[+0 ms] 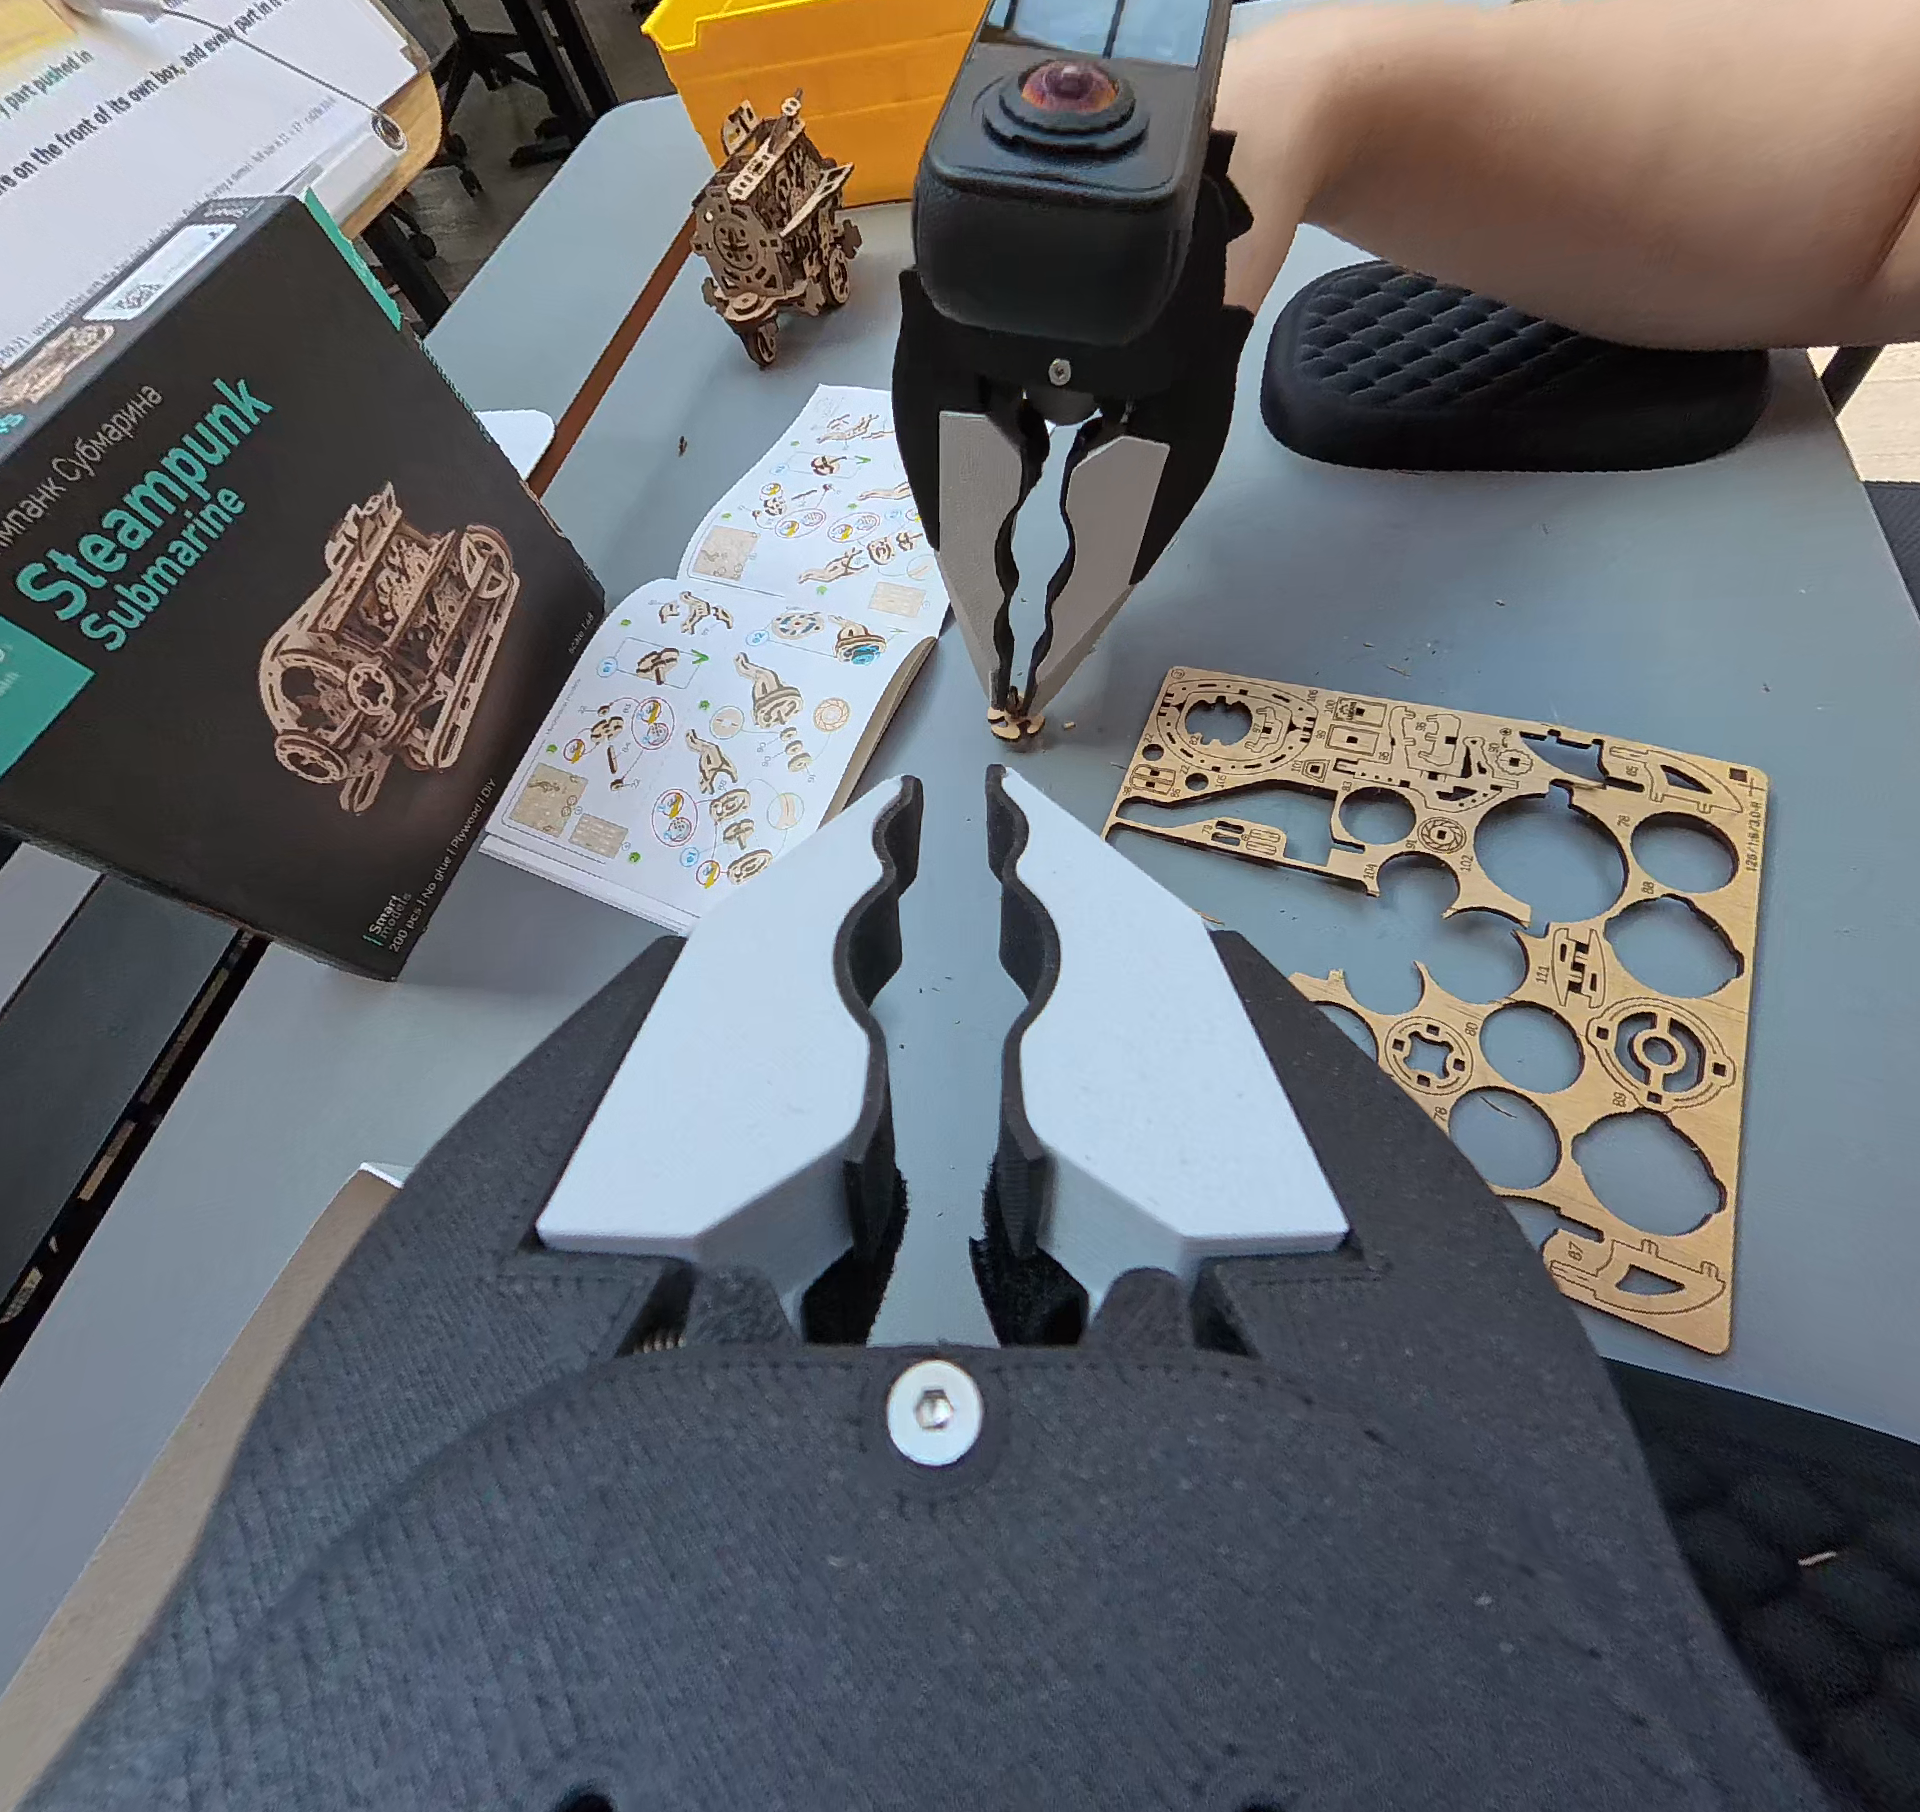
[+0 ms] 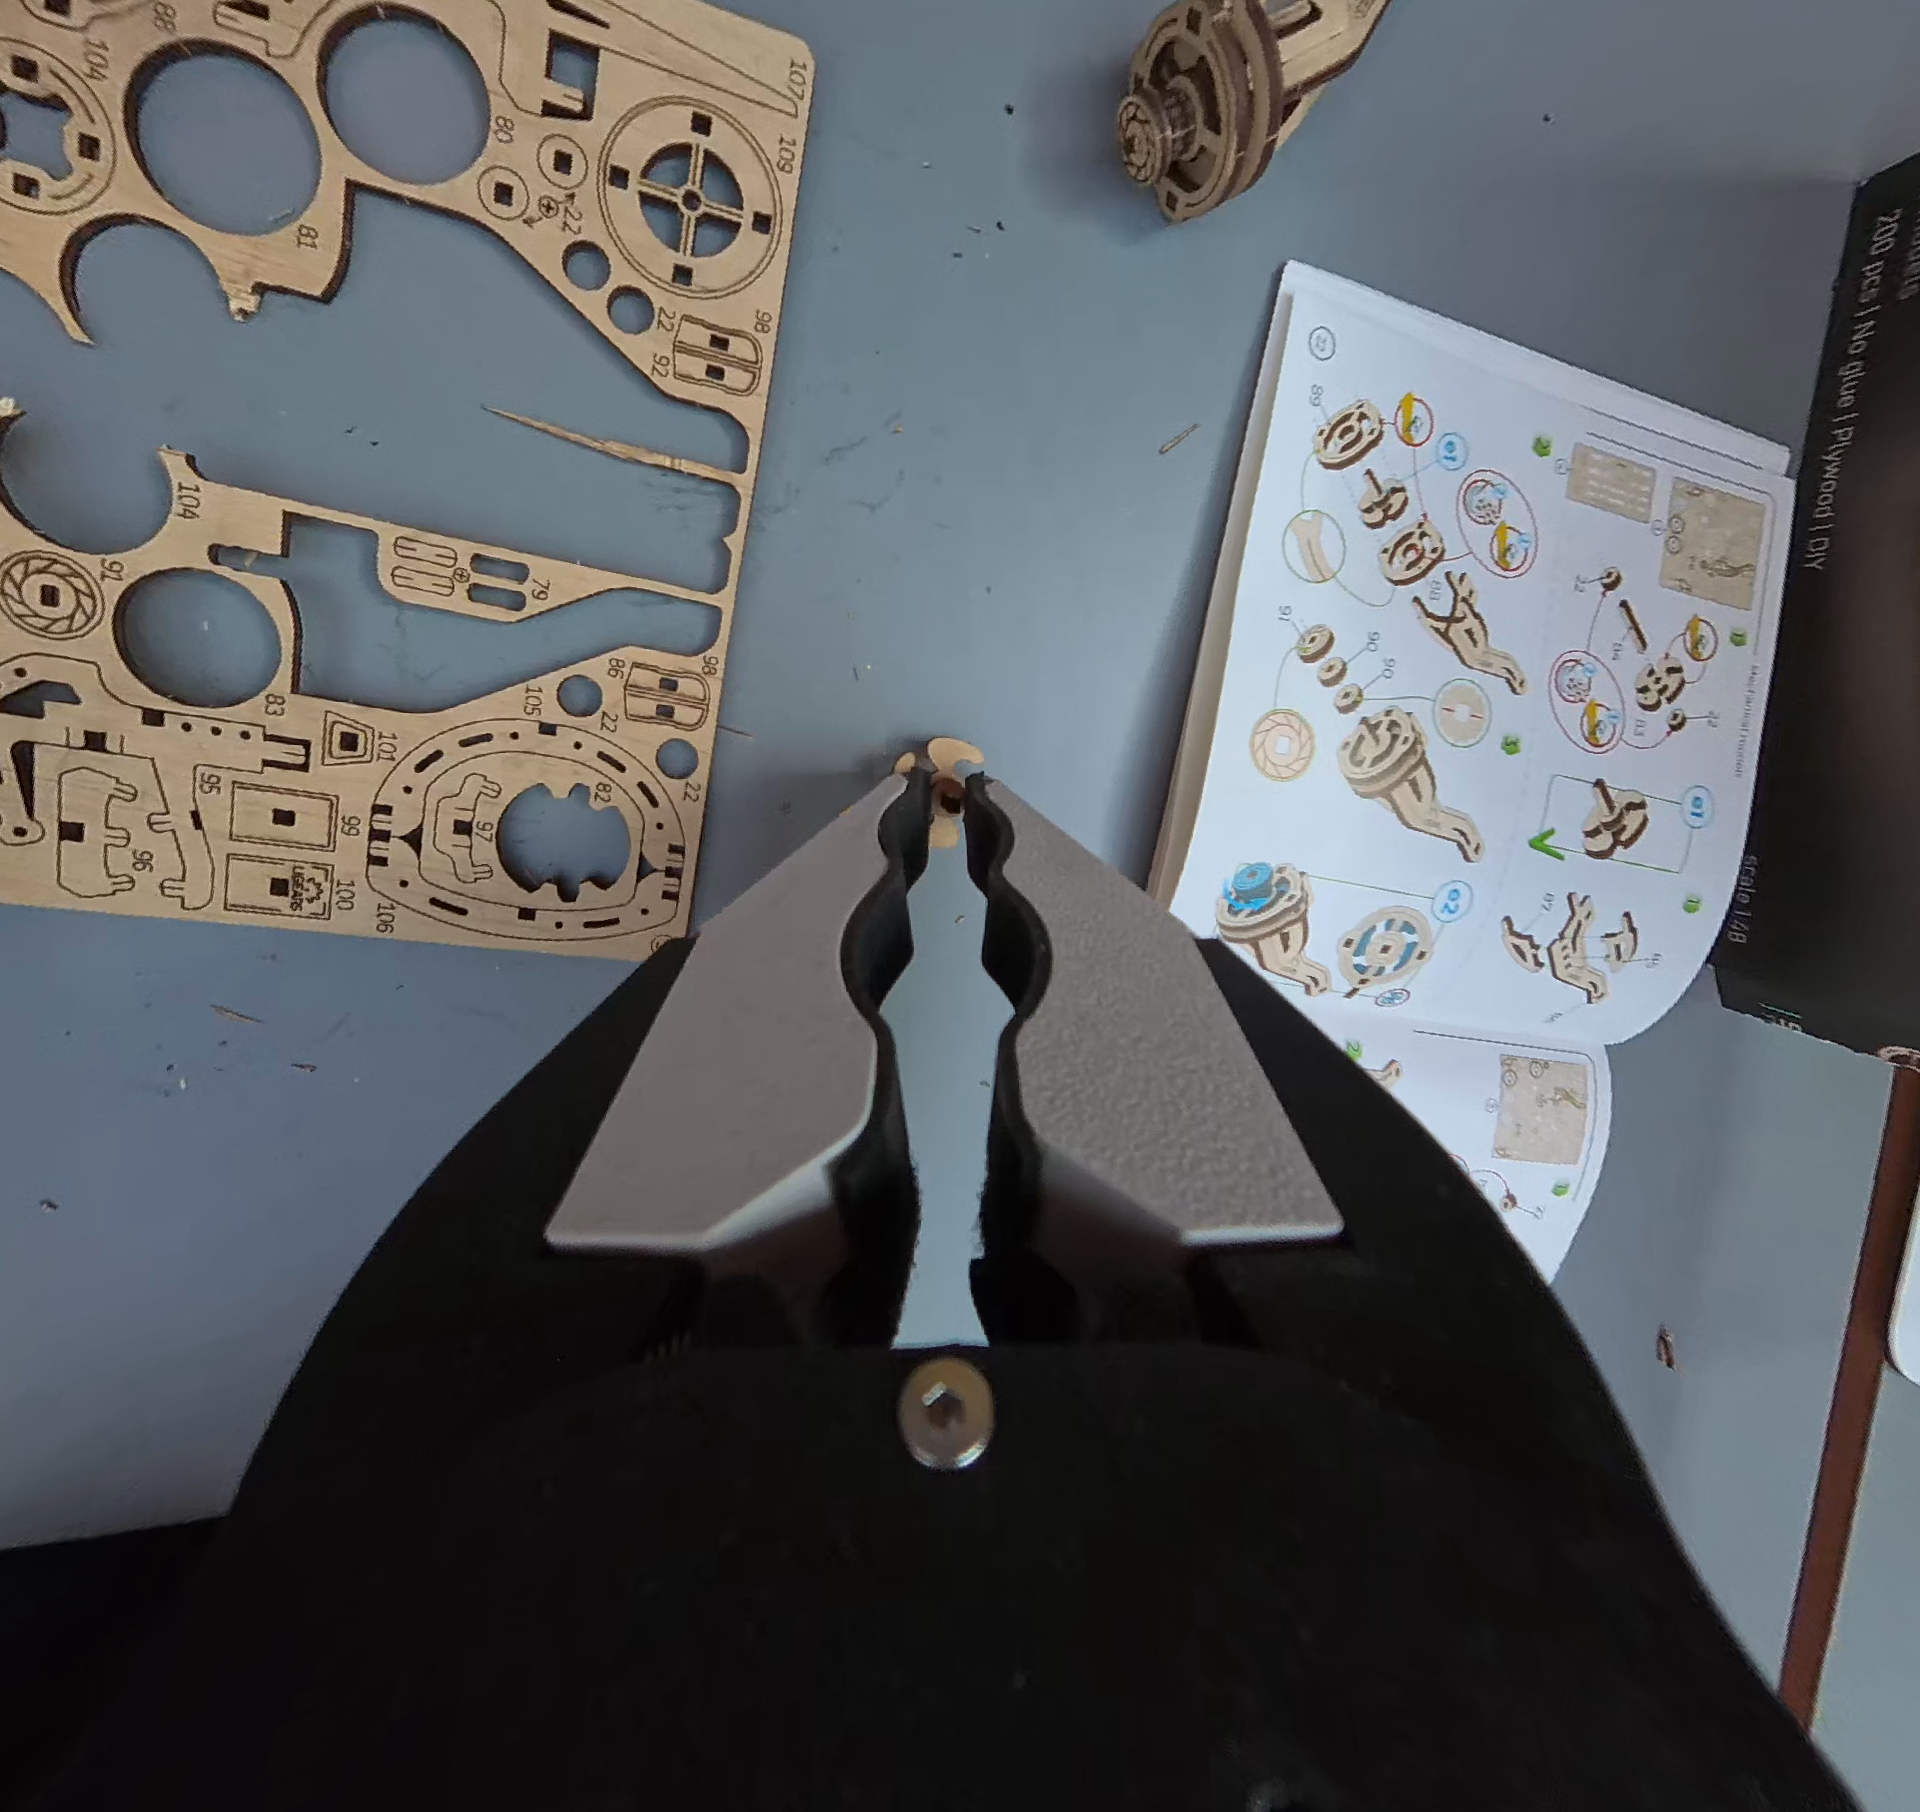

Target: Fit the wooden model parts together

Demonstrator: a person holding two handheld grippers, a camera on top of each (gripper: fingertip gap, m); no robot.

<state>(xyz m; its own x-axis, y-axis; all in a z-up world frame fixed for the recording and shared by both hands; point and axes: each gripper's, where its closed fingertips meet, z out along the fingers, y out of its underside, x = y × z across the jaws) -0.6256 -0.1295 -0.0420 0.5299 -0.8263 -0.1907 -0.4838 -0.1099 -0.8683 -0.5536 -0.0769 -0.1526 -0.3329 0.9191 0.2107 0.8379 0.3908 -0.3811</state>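
Observation:
A small pale wooden part (image 2: 941, 756) with lobed edges lies on the grey table (image 2: 935, 412). My right gripper (image 2: 943, 788) points down at it and is shut on it, pinching it between the fingertips at table level. In the left wrist view the right gripper (image 1: 1016, 697) stands upright over the same part (image 1: 1016, 726). My left gripper (image 1: 953, 786) is open and empty, hovering just short of that part. A laser-cut plywood sheet (image 1: 1455, 931), with many pieces punched out, lies flat to the right; it also shows in the right wrist view (image 2: 416, 412).
An open instruction booklet (image 1: 748, 682) and a dark model box (image 1: 260, 599) lie to the left. An assembled wooden model (image 1: 774, 235) and a yellow bin (image 1: 852, 17) stand at the back. A black padded rest (image 1: 1507, 370) is at the right. A wooden sub-assembly (image 2: 1226, 100) lies beyond the booklet (image 2: 1455, 723). Left tips to right tips: about 15 cm.

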